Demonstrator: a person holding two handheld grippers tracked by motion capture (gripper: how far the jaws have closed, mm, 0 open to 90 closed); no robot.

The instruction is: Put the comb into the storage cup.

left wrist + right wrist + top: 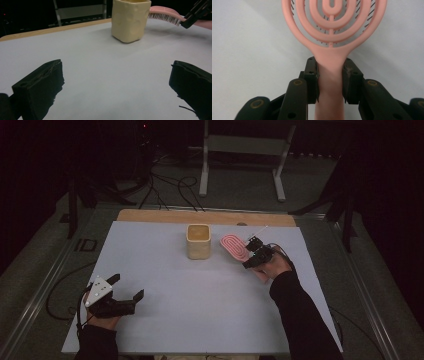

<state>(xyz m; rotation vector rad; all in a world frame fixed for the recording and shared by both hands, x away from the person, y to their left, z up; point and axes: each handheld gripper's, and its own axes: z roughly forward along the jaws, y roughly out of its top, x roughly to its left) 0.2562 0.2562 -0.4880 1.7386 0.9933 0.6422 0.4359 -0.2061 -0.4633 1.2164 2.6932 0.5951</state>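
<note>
Pink plastic vented hairbrush (332,30) is looking light and stiff, best gripped by its handle. Right tongs (330,80) are pinching that handle; left tongs (127,287) are resting spread over the white surface (200,310).

Pink hairbrush (332,32): smooth matt plastic, moulded in open concentric loops, with fine dark bristles beneath. Cream cup (130,20): matt, faintly dimpled walls. Right gripper (330,80): matt black plastic jaws with brass-coloured rivets. Table (200,300): pale, smooth matt sheet; bare light wood along the far edge.
</note>
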